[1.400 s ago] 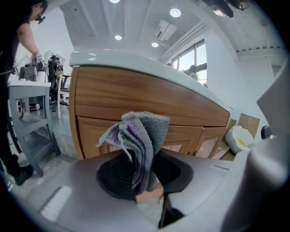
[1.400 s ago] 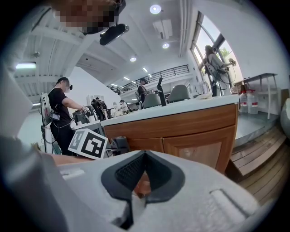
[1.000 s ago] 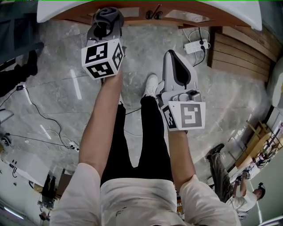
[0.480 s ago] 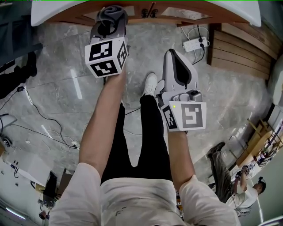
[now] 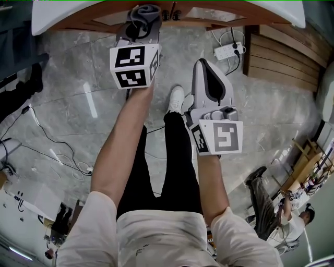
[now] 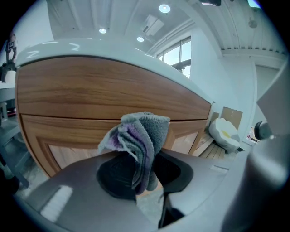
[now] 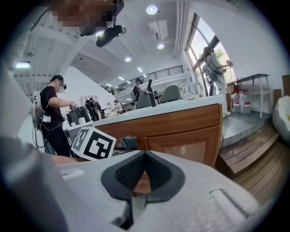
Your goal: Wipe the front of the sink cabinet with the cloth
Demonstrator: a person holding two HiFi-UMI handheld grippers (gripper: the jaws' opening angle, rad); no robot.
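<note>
A grey and purple cloth (image 6: 142, 142) is bunched between the jaws of my left gripper (image 6: 141, 168), which is shut on it. The cloth sticks up just in front of the wooden front of the sink cabinet (image 6: 108, 97), under the white sink top (image 6: 86, 46); whether it touches the wood I cannot tell. In the head view the left gripper (image 5: 141, 25) is held out at the top with the cloth (image 5: 146, 12) against the cabinet (image 5: 172, 22). My right gripper (image 5: 201, 62) hangs back over the floor, shut and empty; its jaws (image 7: 143, 156) meet with nothing between them.
A white power strip (image 5: 229, 52) with cables lies on the marble floor by a wooden step platform (image 5: 282, 60). The person's white shoe (image 5: 178, 99) stands below the cabinet. Cables (image 5: 52, 151) run across the floor at left. Another person (image 5: 271, 211) is at lower right.
My left gripper has slid to the right along the cabinet front, the cloth still in it. The right gripper has stayed where it was.
</note>
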